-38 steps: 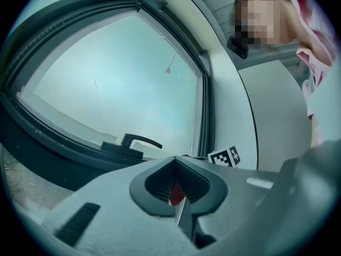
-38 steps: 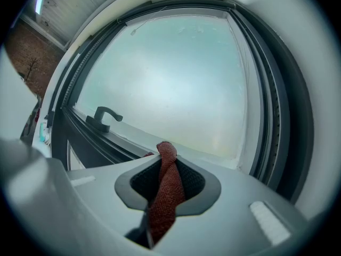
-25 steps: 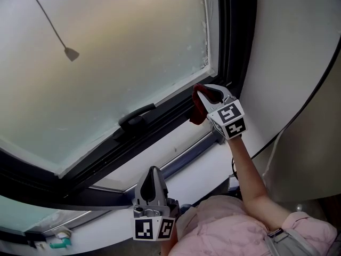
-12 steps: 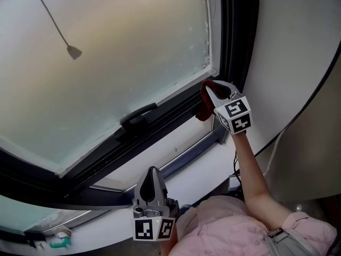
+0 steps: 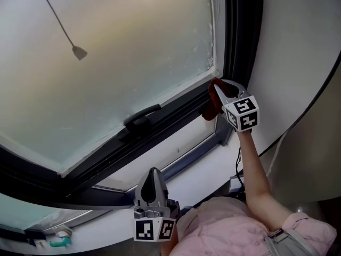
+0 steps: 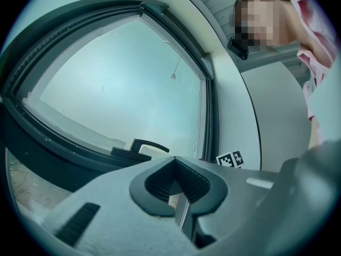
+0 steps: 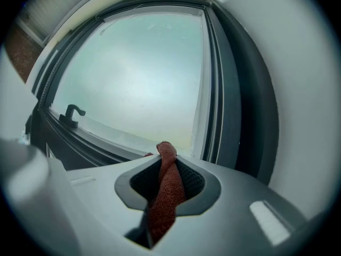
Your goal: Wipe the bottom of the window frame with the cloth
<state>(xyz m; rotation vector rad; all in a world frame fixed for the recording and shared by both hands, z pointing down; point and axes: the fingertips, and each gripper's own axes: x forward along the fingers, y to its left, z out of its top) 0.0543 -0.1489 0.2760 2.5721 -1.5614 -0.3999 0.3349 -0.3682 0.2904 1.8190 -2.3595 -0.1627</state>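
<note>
Head view looks steeply down on a frosted pane (image 5: 122, 57) set in a dark window frame (image 5: 160, 131), with a white sill (image 5: 200, 169) below and a pale curved wall (image 5: 298, 47) to the right. One black handle (image 5: 141, 119) sits on the frame's bottom rail, and one thin cord with a small weight (image 5: 79, 52) hangs across the glass. There are two grippers and one cloth. The right gripper (image 5: 219, 85) is raised at the frame's bottom right corner with the red cloth (image 5: 211, 106) bunched below its tips over the dark rail; I cannot tell if the cloth touches it. Only the right gripper view shows how the cloth is held: a twisted strand pinched tight between the closed jaws. The left gripper (image 5: 153, 175) is low, near the person's pink sleeve (image 5: 234, 231). The left gripper view shows its jaws pressed together with nothing between them.
</note>
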